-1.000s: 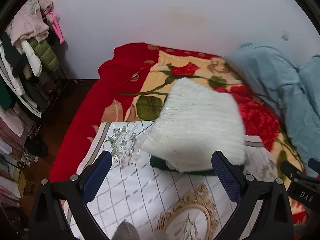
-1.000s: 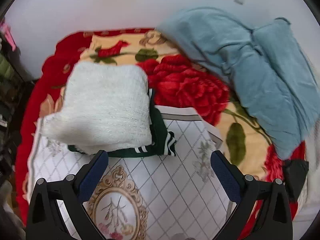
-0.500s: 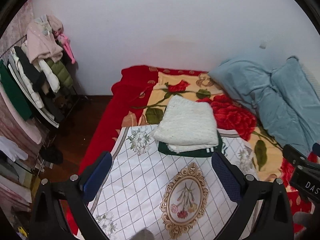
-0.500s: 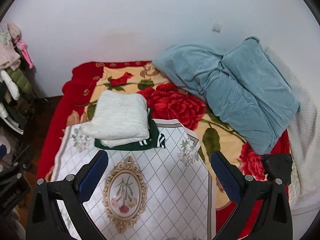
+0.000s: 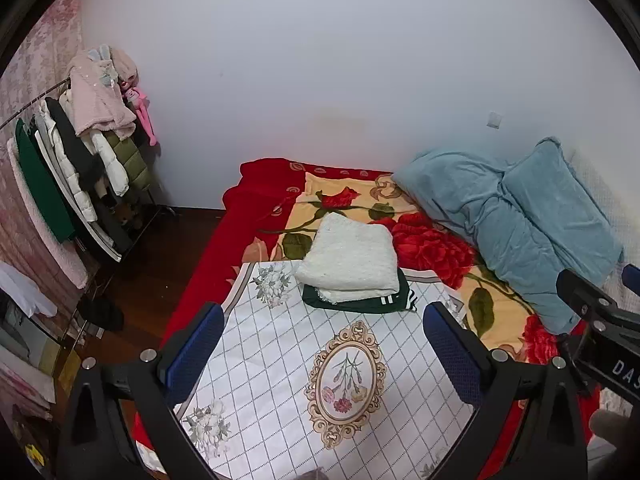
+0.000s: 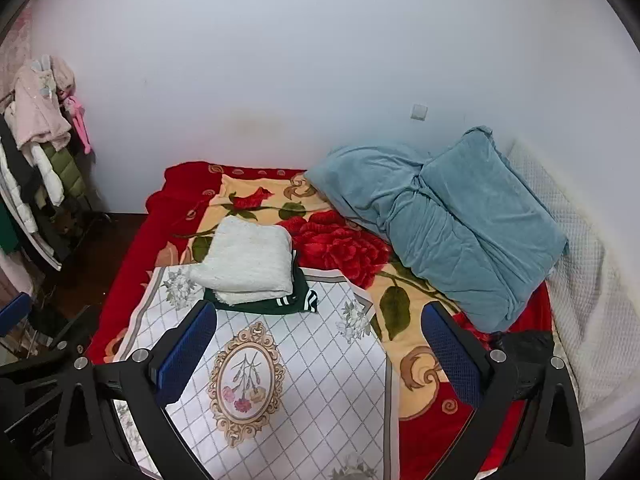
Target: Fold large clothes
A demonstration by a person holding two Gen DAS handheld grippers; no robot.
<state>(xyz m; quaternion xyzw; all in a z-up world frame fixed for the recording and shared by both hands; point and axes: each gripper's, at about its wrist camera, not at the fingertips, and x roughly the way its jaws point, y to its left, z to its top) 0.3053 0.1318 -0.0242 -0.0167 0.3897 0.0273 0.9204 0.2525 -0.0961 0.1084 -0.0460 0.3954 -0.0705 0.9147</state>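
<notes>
A folded white knitted garment (image 5: 352, 258) (image 6: 246, 262) lies on top of a folded dark green garment (image 5: 360, 304) (image 6: 276, 302) with white stripes, at the far edge of a white checked cloth (image 5: 320, 380) (image 6: 304, 380) spread on the bed. My left gripper (image 5: 324, 352) is open and empty, held well back above the cloth. Over that cloth my right gripper (image 6: 320, 356) also hangs open with nothing between its fingers. Part of the right gripper's body (image 5: 600, 320) shows at the right edge of the left wrist view.
A red floral blanket (image 5: 432, 240) (image 6: 340, 244) covers the bed. Blue-grey pillows (image 5: 520, 216) (image 6: 452, 220) lie at the right by the white wall. A clothes rack (image 5: 80, 160) (image 6: 36, 152) full of coats stands left, beside dark wooden floor (image 5: 160, 264). A black item (image 6: 528, 340) lies near the pillows.
Both grippers have drawn back and up from the folded stack, which now looks smaller and farther away. More of the bed, wall and rack has come into view.
</notes>
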